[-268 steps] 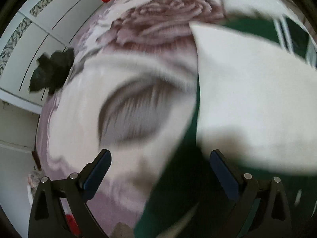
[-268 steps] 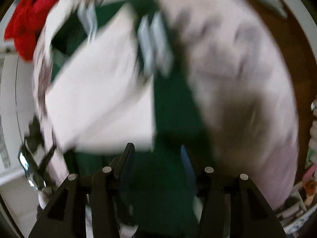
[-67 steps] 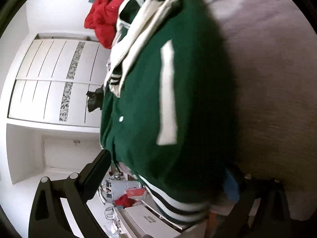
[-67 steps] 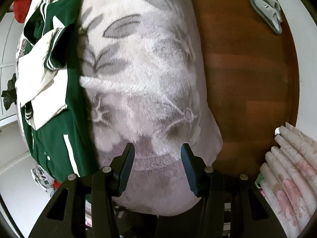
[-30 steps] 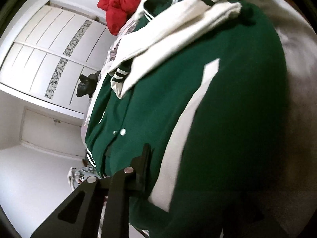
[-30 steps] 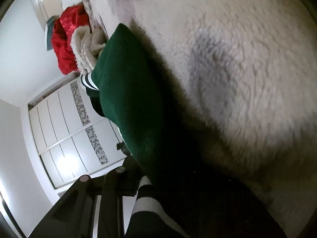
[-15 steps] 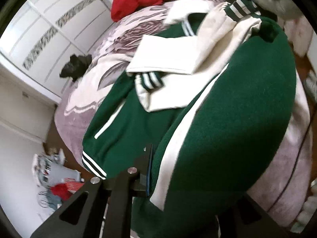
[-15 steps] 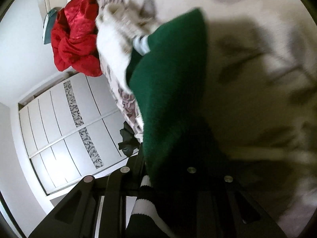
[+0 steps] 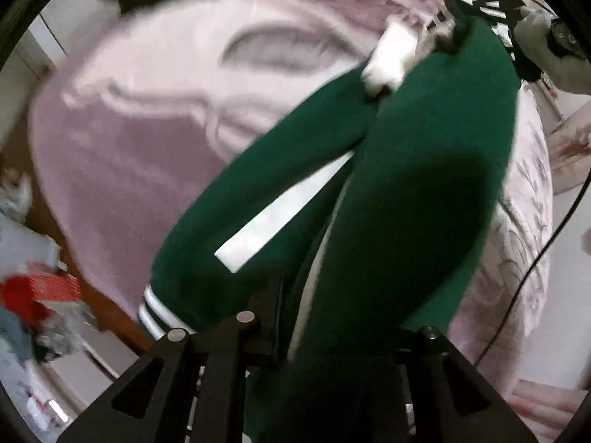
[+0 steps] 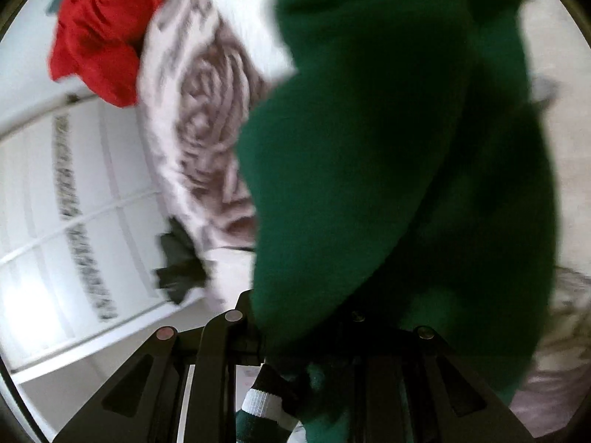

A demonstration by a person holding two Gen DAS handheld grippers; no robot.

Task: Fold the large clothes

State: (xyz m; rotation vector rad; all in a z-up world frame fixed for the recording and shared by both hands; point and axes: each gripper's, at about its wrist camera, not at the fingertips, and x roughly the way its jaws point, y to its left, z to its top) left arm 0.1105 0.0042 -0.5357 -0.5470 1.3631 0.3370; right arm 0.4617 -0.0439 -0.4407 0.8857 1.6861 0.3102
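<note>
Above the bed (image 9: pixel 155 118), green jacket (image 9: pixel 424 192) hung lifted, hem edge clamped in left gripper (image 9: pixel 332 336), jaws opening, and right gripper (image 10: pixel 314 332). Looked thick, soft, floppy, fairly heavy; best gripped at ribbed hem corners.

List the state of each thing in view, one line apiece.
Jacket: lifted off the bed, draped between both grippers.
Left gripper: jaws opening, jacket between them.
Right gripper: shut on jacket.
Blanket: spread over the bed.
Red garment: crumpled at the bed's far end.
</note>
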